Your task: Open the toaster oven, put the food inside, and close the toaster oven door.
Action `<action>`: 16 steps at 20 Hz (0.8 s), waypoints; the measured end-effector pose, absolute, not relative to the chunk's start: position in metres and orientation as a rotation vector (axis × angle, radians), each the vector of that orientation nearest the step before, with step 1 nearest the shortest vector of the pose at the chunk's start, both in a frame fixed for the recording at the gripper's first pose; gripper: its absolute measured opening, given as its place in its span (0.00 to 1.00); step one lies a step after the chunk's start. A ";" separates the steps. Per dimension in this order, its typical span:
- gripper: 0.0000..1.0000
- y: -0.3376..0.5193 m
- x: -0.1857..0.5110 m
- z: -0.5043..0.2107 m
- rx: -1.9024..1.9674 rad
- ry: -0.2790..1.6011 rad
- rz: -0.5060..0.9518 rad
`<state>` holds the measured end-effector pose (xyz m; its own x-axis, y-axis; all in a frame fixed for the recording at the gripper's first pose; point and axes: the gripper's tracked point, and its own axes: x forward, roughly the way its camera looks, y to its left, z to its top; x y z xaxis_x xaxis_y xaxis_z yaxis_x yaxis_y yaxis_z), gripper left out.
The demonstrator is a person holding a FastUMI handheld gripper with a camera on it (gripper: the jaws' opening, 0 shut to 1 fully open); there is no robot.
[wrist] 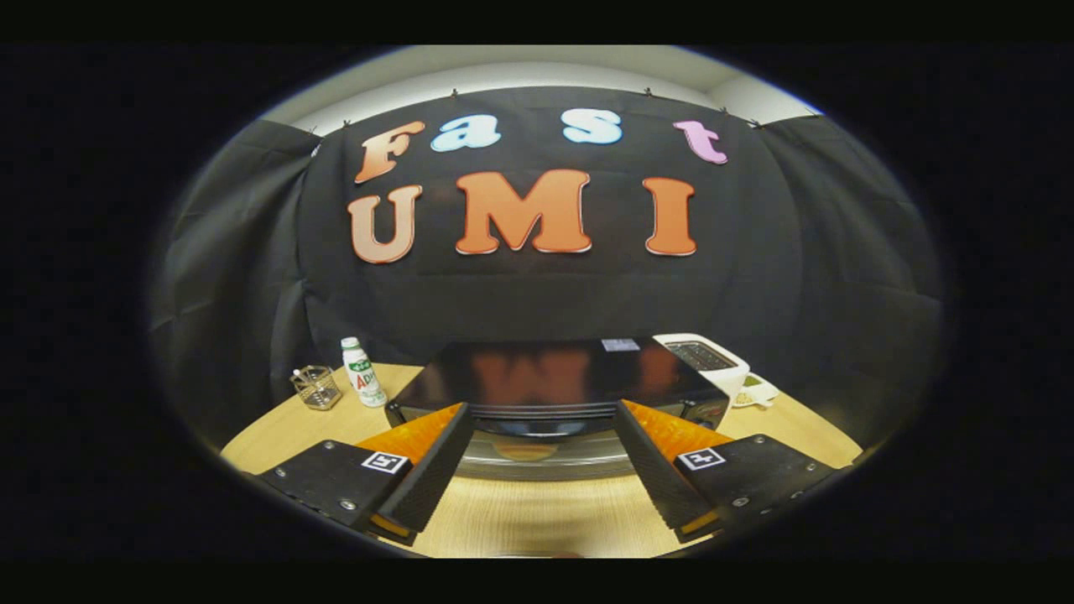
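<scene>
The tool (541, 419) is spread wide with nothing between its fingers, which point at the black toaster oven (550, 377) just ahead on the wooden tabletop (537, 516). A small bottle (362, 372) and wire basket (316, 387) stand beside the oven

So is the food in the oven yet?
Not that the picture shows. The toaster oven sits on the table just ahead of the open gripper, whose fingers hold nothing. I can't tell if its door is open. Still left: putting the food inside and closing the door.
</scene>
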<state>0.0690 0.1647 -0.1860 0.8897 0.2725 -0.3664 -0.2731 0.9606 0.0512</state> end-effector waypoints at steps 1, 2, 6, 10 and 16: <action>1.00 0.163 0.065 -0.171 0.001 0.363 0.284; 1.00 0.159 0.061 -0.153 -0.004 0.332 0.279; 1.00 0.135 0.038 -0.103 -0.021 0.263 0.255; 1.00 0.101 0.013 -0.065 -0.026 0.206 0.213; 1.00 0.056 -0.020 -0.047 -0.039 0.172 0.156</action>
<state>-0.0203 0.0562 -0.0466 0.9732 0.1513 -0.1730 -0.1580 0.9871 -0.0258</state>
